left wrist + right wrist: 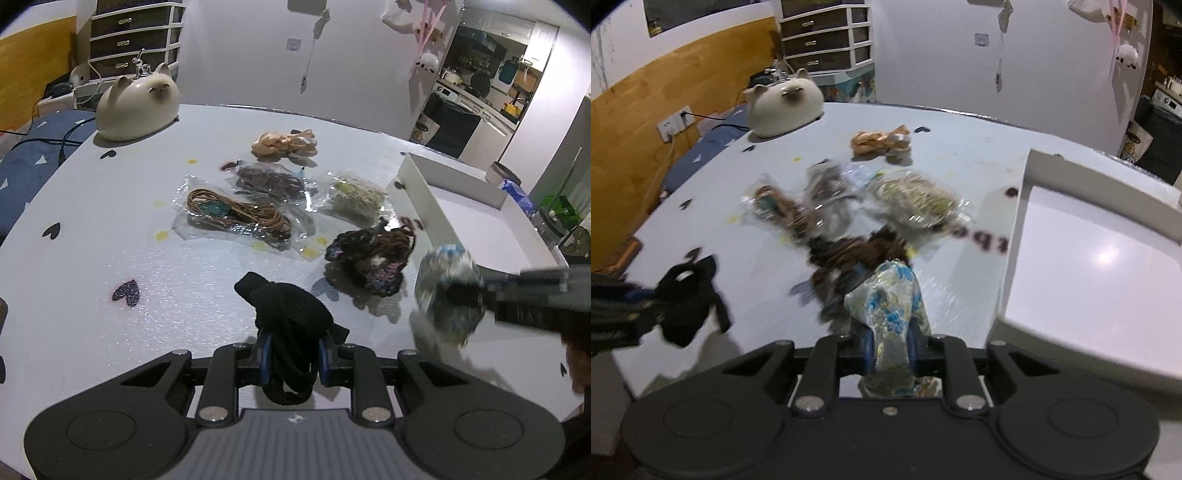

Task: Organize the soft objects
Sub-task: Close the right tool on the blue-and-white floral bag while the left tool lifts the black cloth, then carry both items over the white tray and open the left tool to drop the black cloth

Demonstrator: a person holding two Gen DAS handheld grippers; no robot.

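Note:
My left gripper (293,356) is shut on a black rope bundle (291,317), held just above the white table (110,258). My right gripper (888,345) is shut on a blue-and-white patterned cloth (890,302); it also shows blurred in the left wrist view (448,291). An empty white tray (1089,258) lies to the right. On the table lie a dark crocheted piece (373,258), a bagged brown cord (236,214), a bagged dark cord (269,179), a bagged pale cord (356,195) and a peach ribbon bundle (284,144).
A cream cat-shaped ceramic (138,103) stands at the table's far left. Heart stickers (127,291) dot the tabletop. A drawer unit (136,37) stands behind, and a blue cushion with cables (33,155) lies off the left edge.

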